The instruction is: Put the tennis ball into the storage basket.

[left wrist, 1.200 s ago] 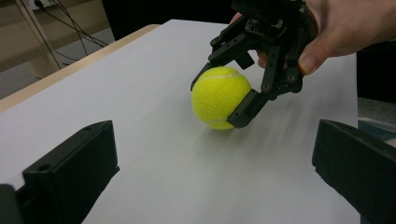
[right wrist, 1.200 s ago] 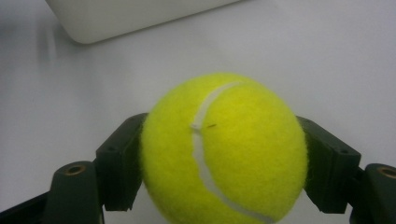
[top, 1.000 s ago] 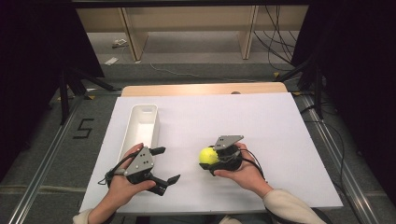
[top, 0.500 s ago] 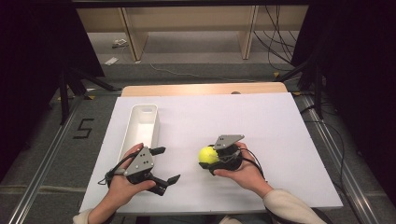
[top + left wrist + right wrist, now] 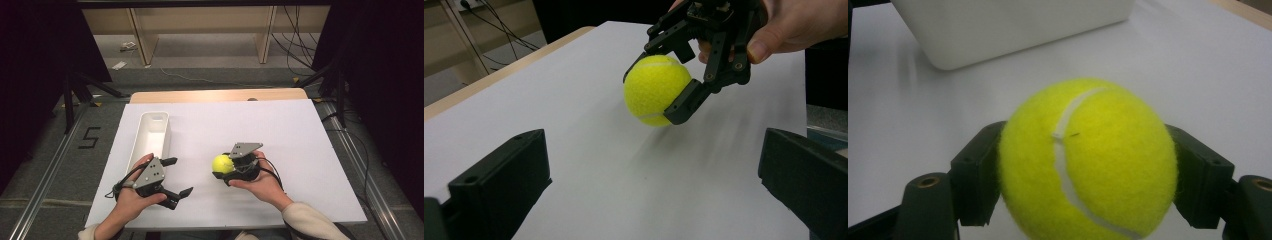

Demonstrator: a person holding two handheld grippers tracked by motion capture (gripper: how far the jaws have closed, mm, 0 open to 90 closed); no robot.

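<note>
The right gripper (image 5: 223, 167) has its two jaws clamped on the yellow tennis ball (image 5: 222, 163), one on each side, near the front edge of the white table (image 5: 280, 135). The left gripper (image 5: 175, 176) is near the front left corner with its jaws wide apart and nothing between them. The white tray (image 5: 161, 118) lies along the left edge.

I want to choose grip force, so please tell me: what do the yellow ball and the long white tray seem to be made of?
The yellow ball looks like a tennis ball: fuzzy matte felt with a curved white seam, probably over rubber. It sits clamped in the right gripper. The long white tray looks like smooth, hard plastic, with rounded corners and a slight sheen; I cannot rule out another material.
</note>
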